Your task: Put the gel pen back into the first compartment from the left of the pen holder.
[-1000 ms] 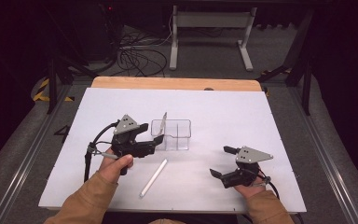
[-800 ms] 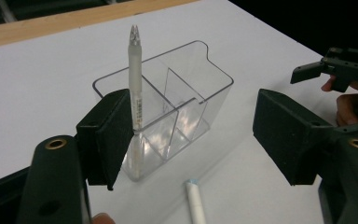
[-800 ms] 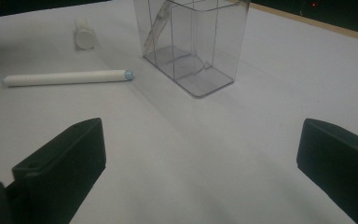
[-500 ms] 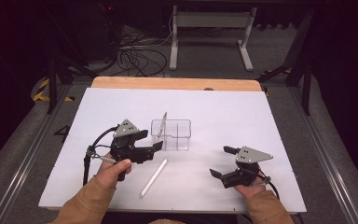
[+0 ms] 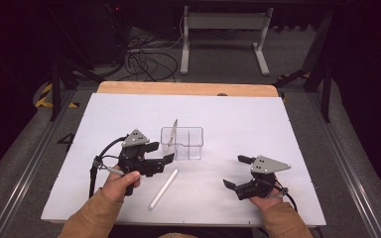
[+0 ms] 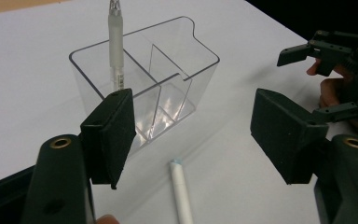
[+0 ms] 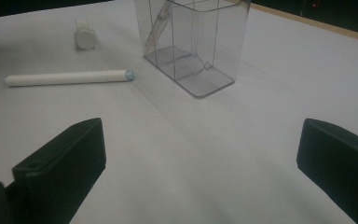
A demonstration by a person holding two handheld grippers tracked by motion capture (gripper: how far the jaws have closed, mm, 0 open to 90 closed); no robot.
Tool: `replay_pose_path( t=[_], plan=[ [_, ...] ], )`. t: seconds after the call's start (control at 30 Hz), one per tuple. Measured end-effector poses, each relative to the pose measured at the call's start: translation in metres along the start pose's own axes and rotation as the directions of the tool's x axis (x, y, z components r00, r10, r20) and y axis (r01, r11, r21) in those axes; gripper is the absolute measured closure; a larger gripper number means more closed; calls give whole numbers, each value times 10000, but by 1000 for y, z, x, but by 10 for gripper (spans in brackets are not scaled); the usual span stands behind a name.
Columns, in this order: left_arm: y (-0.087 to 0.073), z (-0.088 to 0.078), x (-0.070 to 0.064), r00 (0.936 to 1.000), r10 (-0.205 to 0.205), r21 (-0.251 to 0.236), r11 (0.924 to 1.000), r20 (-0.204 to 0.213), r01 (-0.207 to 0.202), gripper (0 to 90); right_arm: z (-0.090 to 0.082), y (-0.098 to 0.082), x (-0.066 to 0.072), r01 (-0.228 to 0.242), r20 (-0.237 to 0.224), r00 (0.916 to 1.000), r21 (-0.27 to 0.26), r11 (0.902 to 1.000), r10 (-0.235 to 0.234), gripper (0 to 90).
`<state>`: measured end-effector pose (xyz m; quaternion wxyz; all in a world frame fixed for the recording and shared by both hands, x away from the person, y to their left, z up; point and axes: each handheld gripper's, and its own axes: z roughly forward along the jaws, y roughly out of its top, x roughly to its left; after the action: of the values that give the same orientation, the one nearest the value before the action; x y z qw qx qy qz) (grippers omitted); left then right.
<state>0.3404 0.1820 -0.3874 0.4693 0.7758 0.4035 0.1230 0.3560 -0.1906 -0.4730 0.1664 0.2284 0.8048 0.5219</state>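
Pen on table, left gripper fingers apart, above it

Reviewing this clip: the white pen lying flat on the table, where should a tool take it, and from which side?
The white pen lies flat in front of the clear organizer, free on both long sides. Probably best to grip it mid-barrel from above, jaws set across its width; the slim round shaft offers no other purchase. The left tool, open and nearest, would suit.
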Motion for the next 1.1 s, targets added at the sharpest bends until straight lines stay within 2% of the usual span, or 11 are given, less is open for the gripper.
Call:
replay_pose_path(
  t=[0.3,0.4,0.63,0.87,1.1],
  plan=[
    [-5,4,-3,9993,-276,529,9983,244,263,340,0,0,0,-4,-21,10000,0,10000,4,17],
    [-7,6,-4,9989,-396,815,9960,238,375,344,0,0,0,-6,-13,10000,0,10000,6,17],
    [-15,11,-4,9986,-509,1130,9924,130,491,356,0,0,0,-10,-28,10000,1,10000,10,17],
    [-25,18,-4,9973,-719,1617,9845,176,682,357,0,0,0,-8,-35,10000,12,10000,8,17],
    [-33,25,-5,9946,-986,2151,9725,335,892,358,0,0,0,-22,-53,10000,2,10000,22,17]
  ],
)
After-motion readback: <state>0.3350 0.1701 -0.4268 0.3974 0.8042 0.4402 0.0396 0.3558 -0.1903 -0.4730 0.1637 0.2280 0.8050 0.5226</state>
